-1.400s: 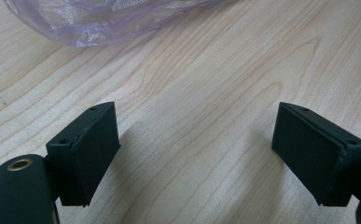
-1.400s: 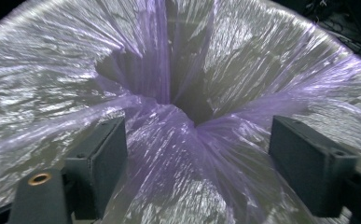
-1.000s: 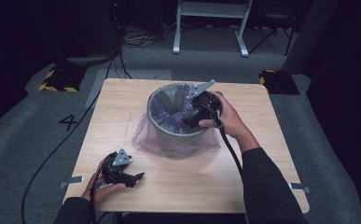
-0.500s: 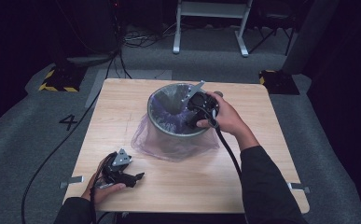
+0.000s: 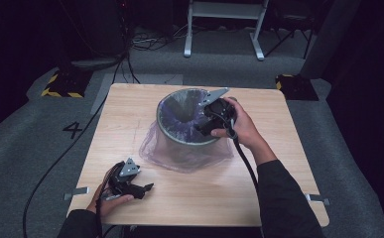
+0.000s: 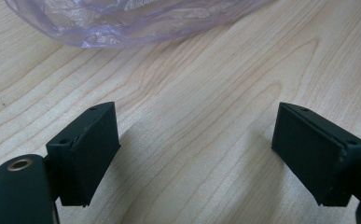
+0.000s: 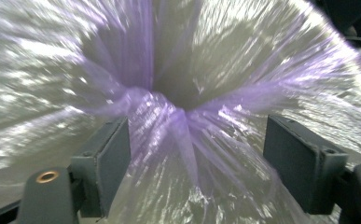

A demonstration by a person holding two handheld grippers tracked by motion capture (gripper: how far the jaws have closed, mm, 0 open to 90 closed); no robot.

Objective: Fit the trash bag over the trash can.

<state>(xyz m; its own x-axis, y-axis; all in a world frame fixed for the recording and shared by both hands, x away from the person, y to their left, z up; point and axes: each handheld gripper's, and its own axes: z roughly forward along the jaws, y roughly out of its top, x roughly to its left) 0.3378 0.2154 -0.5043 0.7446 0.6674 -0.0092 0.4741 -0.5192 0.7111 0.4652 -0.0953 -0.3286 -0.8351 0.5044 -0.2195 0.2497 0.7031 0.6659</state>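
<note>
A round metal bin [image 5: 160, 121] stands mid-table, lined with a thin purple plastic bag [image 5: 179, 154] whose edge spills over the rim and onto the wood. My right gripper [image 5: 203, 128] reaches into the bin at its right rim. In the right gripper view the jaws [image 7: 199, 140] stand open, with a gathered fold of the bag [image 7: 169, 116] between them and not pinched. My left gripper [image 5: 146, 189] rests on the table near the front left corner. Its jaws [image 6: 194, 126] are open over bare wood, and the bag's hem [image 6: 122, 18] lies just beyond them.
The wooden table [image 5: 279, 163] has bare wood around the bin. A cable [image 5: 244, 163] trails from the right gripper along the sleeve. Beyond the table lie grey floor, cables and a white frame stand [image 5: 224, 10].
The right gripper has shifted slightly at the bin's rim. The left gripper has stayed where it was.
</note>
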